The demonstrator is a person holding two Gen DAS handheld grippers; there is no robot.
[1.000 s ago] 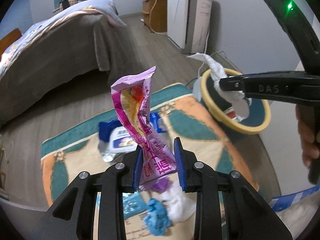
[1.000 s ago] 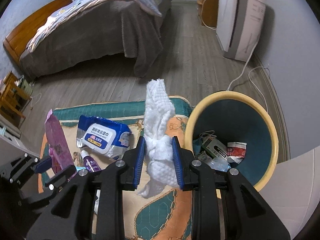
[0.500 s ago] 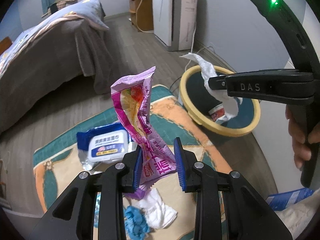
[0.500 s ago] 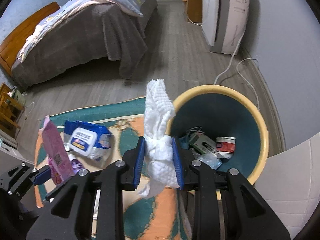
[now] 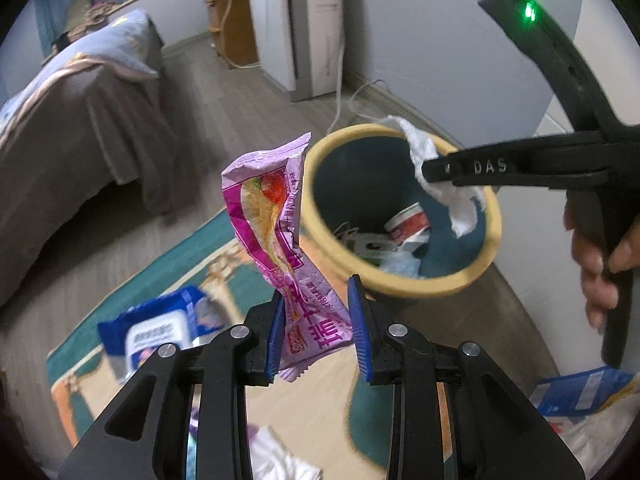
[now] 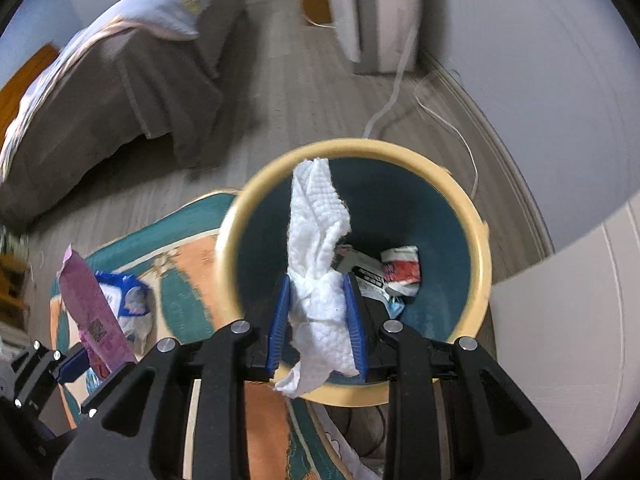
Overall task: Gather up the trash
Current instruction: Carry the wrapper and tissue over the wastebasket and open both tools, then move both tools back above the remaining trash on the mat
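Clearly "DAS" marks the right gripper pinching a white tissue, while the left gripper clamps a pink wrapper.

This is a bedroom in somebody's home. A bed fills the left side, made up with a grey-brown spread hanging down to the floor and a pale blue quilt folded over the top; its wooden headboard shows at the far edge. The floor is grey wood-look planking, with a patterned rug in teal and orange laid beside the bed. Against the plain wall stands a tall white appliance, its cord trailing along the skirting, next to a small wooden cabinet. A yellow-rimmed waste bin sits at the rug's edge with household rubbish inside, and a curtained window is behind the bed.
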